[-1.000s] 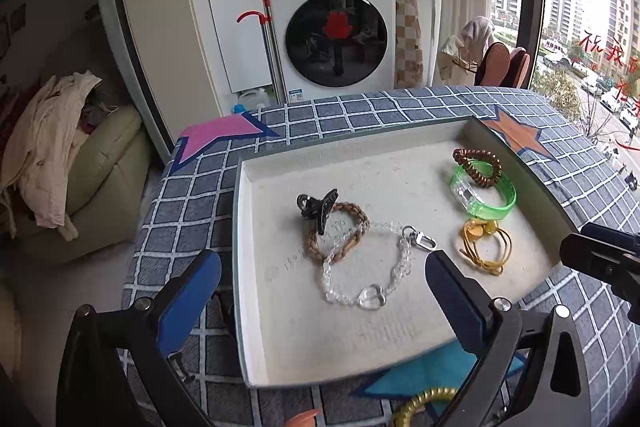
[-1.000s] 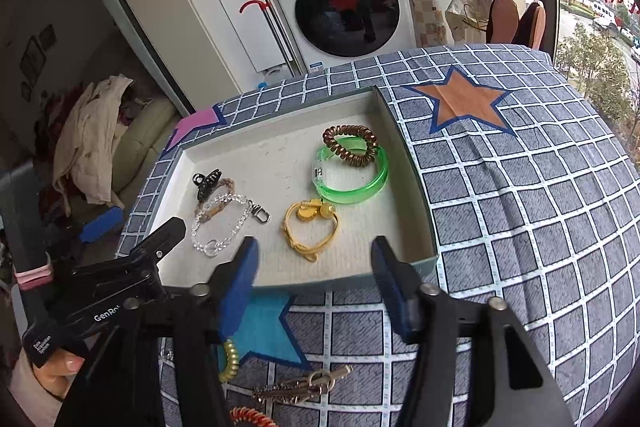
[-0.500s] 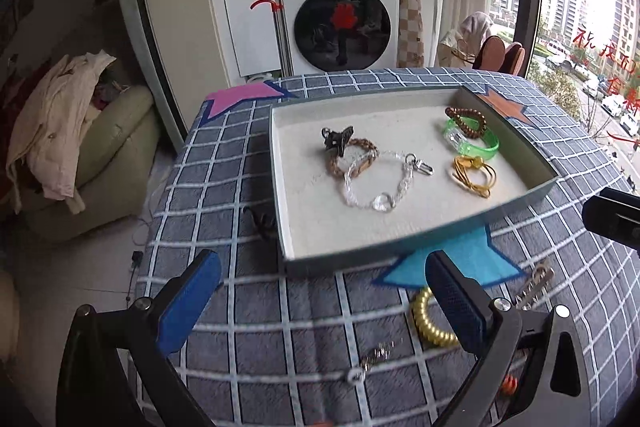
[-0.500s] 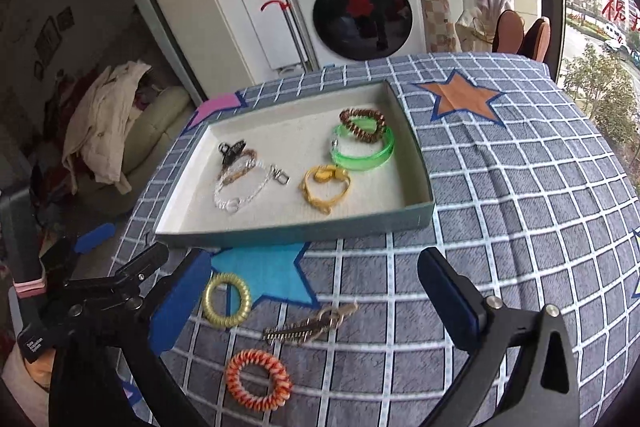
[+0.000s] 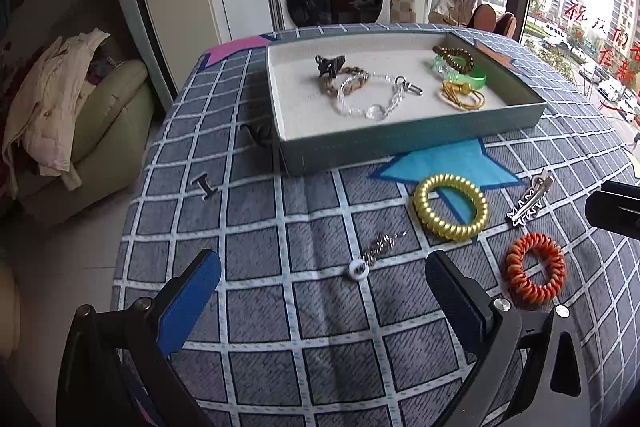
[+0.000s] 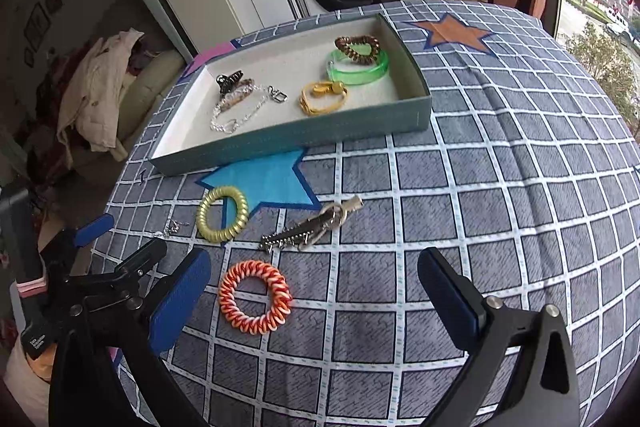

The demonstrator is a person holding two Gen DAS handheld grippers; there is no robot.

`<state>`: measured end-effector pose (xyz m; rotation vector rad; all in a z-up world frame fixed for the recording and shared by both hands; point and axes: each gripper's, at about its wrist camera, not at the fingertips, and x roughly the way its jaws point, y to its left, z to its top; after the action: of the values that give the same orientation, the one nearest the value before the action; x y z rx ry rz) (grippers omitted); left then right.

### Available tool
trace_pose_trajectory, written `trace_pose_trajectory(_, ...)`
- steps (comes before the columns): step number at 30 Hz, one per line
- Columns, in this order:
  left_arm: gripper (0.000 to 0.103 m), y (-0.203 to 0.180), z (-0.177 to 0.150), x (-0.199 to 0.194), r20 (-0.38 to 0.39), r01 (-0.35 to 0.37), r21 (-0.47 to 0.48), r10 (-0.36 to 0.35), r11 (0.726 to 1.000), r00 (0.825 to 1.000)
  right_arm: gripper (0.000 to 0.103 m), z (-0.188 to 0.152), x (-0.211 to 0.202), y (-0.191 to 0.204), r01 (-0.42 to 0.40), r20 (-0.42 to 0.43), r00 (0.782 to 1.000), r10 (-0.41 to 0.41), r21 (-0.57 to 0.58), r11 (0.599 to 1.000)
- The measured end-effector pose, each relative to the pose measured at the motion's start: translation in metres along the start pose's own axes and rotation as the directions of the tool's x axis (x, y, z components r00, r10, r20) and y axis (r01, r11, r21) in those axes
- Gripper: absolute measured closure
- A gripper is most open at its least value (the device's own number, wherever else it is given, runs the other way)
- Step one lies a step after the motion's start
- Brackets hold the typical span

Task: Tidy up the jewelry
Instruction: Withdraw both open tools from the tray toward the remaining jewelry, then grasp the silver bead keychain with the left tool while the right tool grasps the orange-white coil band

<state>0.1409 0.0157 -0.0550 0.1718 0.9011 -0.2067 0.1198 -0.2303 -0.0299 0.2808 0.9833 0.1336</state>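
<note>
On the checked desk [image 6: 500,187] by the washer, I hold both tools spread and empty; the right tool [image 6: 314,285] hangs nearest the orange coil [image 6: 255,302], flat just left of centre. Beyond it lies the tray [image 6: 320,131], farther off than a second ago.

1. One tray [image 5: 420,137].
2. Six pieces in it — one black claw clip [image 5: 330,65], one braided brown bracelet [image 5: 348,81], one clear chain bracelet [image 5: 372,103], one green bangle [image 5: 464,75], one brown coil tie [image 5: 454,53], one yellow cord bracelet [image 5: 462,95].
3. Two coil hair ties outside — one yellow [image 5: 450,207], one orange [image 5: 536,269].
4. One silver hair clip [image 5: 528,201].
5. One small silver chain [image 5: 374,253].
</note>
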Motion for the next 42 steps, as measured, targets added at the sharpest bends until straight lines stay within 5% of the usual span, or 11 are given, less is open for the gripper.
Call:
trace_pose_trajectory(12, 0.0, 0.004, -0.002, 0.004, -0.003, 0.013, 0.007, -0.013, 1.0, 1.0, 0.008, -0.014, 0.008, 0.017, 0.01, -0.03, 0.999, -0.011, -0.046, 0.999)
trace_pose_trajectory(21, 0.0, -0.003, 0.003, 0.008, 0.003, 0.022, 0.036, -0.022, 0.999, 1.0, 0.037, -0.023, 0.02, 0.018, 0.034, -0.072, 0.997, -0.039, -0.068, 0.997)
trace_pose_trajectory(29, 0.0, -0.009, 0.003, 0.019, -0.017, 0.024, 0.061, -0.024, 0.998, 1.0, 0.047, -0.033, 0.024, 0.037, 0.133, -0.049, 0.988, -0.147, -0.221, 0.966)
trace_pose_trajectory(42, 0.037, -0.014, 0.005, 0.016, -0.041, 0.134, 0.062, -0.132, 0.989, 0.99, 0.069, -0.037, 0.024, 0.048, 0.131, -0.048, 0.988, -0.15, -0.284, 0.95)
